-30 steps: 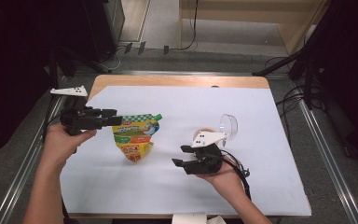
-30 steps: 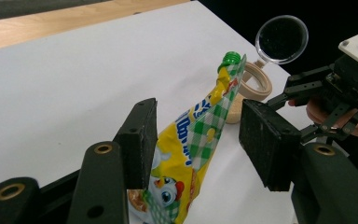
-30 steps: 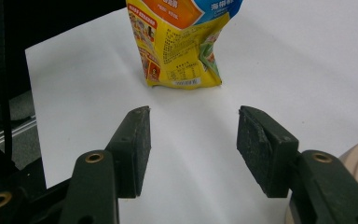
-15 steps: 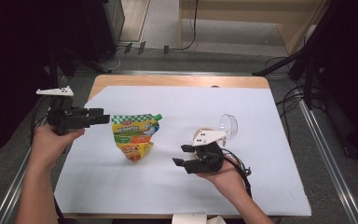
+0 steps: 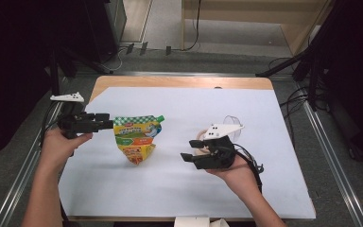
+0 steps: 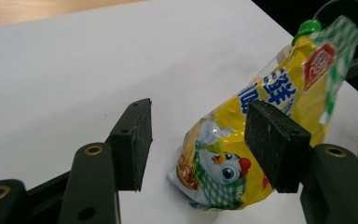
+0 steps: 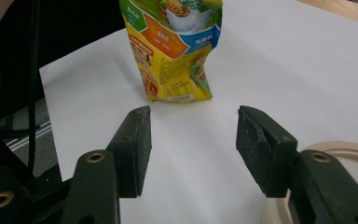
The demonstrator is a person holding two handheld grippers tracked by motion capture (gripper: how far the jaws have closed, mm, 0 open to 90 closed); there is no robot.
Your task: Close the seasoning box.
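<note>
Your left gripper [image 5: 105, 122] sits at the left edge of the white sheet [image 5: 179, 189], jaws pointing across the table toward the yellow pouch [image 5: 136, 137]. Its jaws stand apart and have just been opening; in the left gripper view the pouch [image 6: 242, 144] lies beyond and between them, and the pads [image 6: 133, 142] do not press on it. One pad overlaps the pouch's side in that view; whether it touches I cannot tell.

The pouch lies on the sheet, left of centre, wide checked top edge toward your left gripper and a green cap [image 5: 160, 117] at its upper right corner. Its narrow end points toward your side of the table.

Your right gripper [image 5: 191, 160] hovers right of centre, jaws aimed at the pouch and well apart from it. In the right gripper view the jaws are parted with nothing between them, just bare sheet; the pouch [image 7: 175, 51] stands farther off. A pale round ring [image 7: 340, 154] lies just beside the right jaw. In the high view a clear cup [image 5: 234, 124] lies behind the right hand.
</note>
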